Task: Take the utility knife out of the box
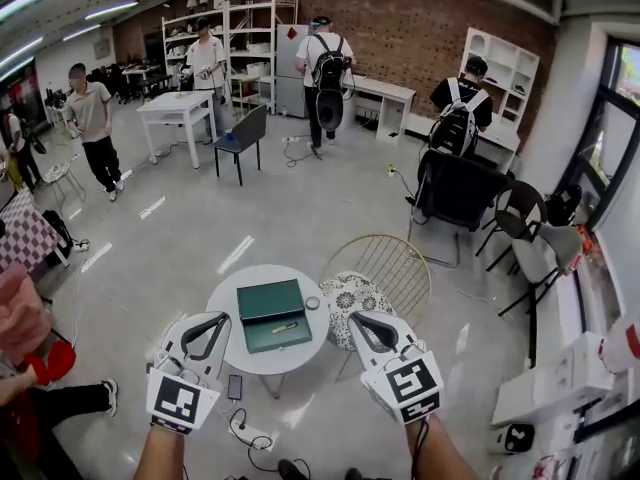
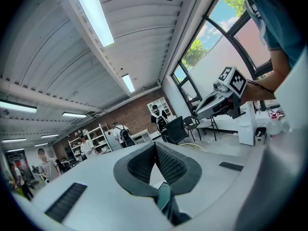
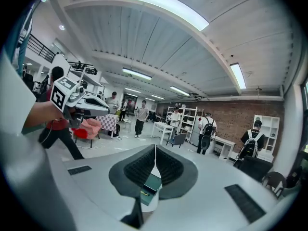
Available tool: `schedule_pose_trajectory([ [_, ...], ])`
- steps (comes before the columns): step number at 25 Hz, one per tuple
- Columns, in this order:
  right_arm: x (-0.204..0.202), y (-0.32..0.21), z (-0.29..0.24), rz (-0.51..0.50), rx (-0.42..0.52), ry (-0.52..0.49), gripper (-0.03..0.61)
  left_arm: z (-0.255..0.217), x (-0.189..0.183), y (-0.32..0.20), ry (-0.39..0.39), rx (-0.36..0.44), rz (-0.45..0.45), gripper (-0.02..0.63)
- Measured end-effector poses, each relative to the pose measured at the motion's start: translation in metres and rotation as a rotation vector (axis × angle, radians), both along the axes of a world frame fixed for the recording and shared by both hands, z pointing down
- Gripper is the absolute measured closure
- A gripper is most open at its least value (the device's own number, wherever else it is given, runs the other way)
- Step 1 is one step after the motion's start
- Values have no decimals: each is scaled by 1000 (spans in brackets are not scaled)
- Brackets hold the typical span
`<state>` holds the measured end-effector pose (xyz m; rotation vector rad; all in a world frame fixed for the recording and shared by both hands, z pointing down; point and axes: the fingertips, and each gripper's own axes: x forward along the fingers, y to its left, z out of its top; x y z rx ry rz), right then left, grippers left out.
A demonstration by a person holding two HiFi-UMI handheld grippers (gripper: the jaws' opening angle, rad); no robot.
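A: Left gripper [image 1: 216, 320]?
B: Jaws pressed together at the tips with nothing in them. It's held up in the air off the tabletop's left edge, apart from the box.

A: Right gripper [image 1: 360, 320]?
B: Same there, tips touching and empty. It hangs off the tabletop's right edge, over the wire chair [image 1: 392, 265], and isn't touching anything either.

A: Where's the box?
B: The green box [image 1: 270, 301] sits on the round white table [image 1: 285, 361], about mid-tabletop. It's open, with the lid lying flat toward the far edge and the tray half toward the near edge.

A: And the knife?
B: The utility knife [image 1: 284, 328] is in the tray half, lying roughly crosswise, a bit right of its middle. The right gripper view catches it low down, in the gap under the closed tips.

A: Anything else on the tabletop?
B: A small round object [image 1: 313, 303] just beside the box, at the right edge. I can't tell what it is.
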<state>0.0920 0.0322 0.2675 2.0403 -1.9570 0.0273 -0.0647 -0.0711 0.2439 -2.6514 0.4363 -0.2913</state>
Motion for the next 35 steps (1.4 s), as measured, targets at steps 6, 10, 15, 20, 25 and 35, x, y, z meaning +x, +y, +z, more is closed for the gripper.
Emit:
schedule_pose_trajectory([
  [6, -18, -34, -4, 33, -1, 14, 541, 2, -17, -41, 13, -10, 24, 595],
  [10, -31, -56, -1, 34, -13, 17, 541, 4, -27, -63, 21, -23, 34, 595],
  [15, -18, -78, 6, 18, -24, 13, 541, 11, -15, -80, 14, -33, 31, 595],
  [20, 3, -111, 11, -15, -27, -6, 541, 11, -1, -106, -6, -33, 5, 595],
  [25, 30, -149, 22, -78, -31, -16, 540, 12, 21, -133, -12, -30, -41, 595],
  [35, 86, -243, 68, -216, -87, -45, 540, 45, 69, -196, -59, -72, -147, 595],
])
